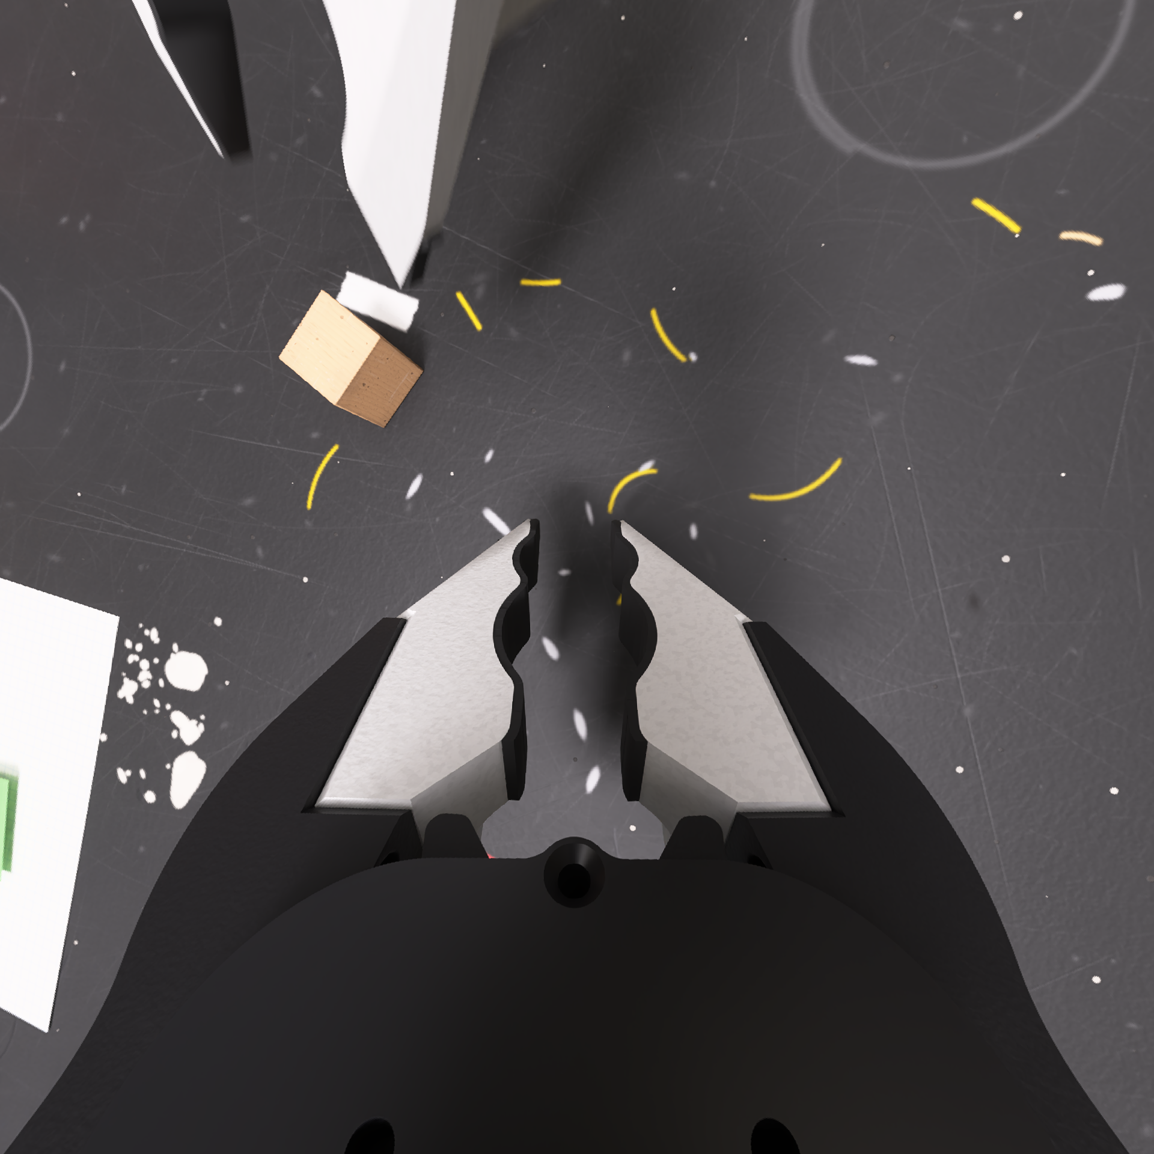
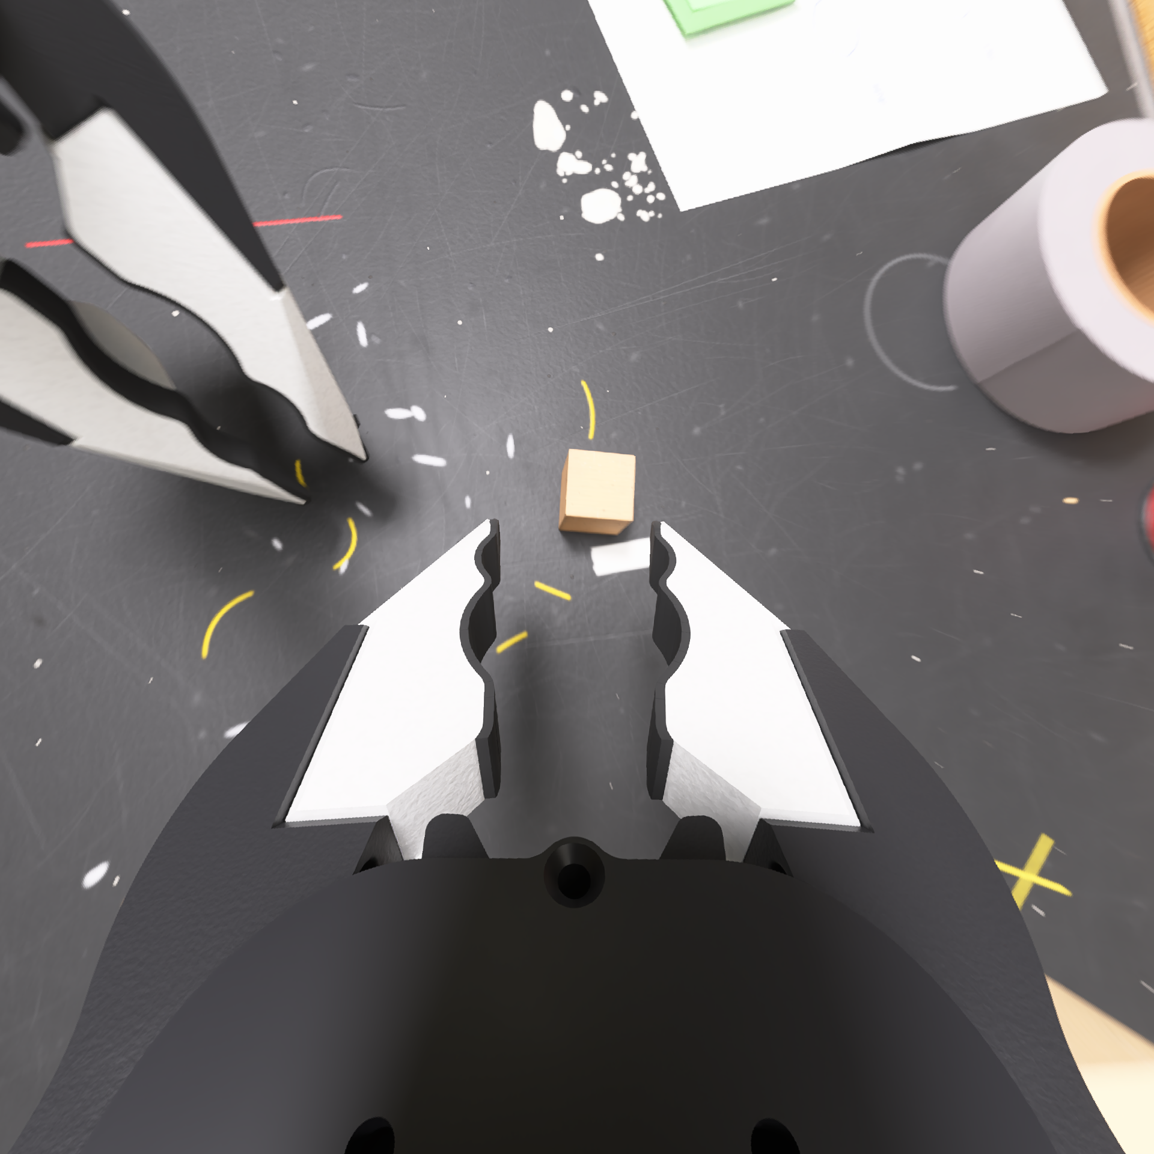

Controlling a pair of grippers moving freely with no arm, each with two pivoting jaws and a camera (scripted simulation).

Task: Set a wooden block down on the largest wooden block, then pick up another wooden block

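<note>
One small light wooden block [image 1: 350, 359] lies on the dark scratched table, up and left of my left gripper [image 1: 574, 524]. The left gripper is open with a narrow gap and holds nothing. In the right wrist view the same block [image 2: 596, 493] sits just beyond my right gripper [image 2: 574, 524], which is open wider and empty. The left gripper [image 2: 331, 478] also shows there at the left, tips close to the table. The right gripper's white fingers [image 1: 399, 156] show at the top of the left wrist view, above the block. No larger wooden block is in view.
A white sheet [image 2: 843, 93] with a green piece [image 2: 724, 15] lies near the block, also at the left edge of the left wrist view [image 1: 44, 780]. A grey tape roll [image 2: 1061, 281] stands at the right. A small white tape strip [image 2: 618, 556] lies beside the block.
</note>
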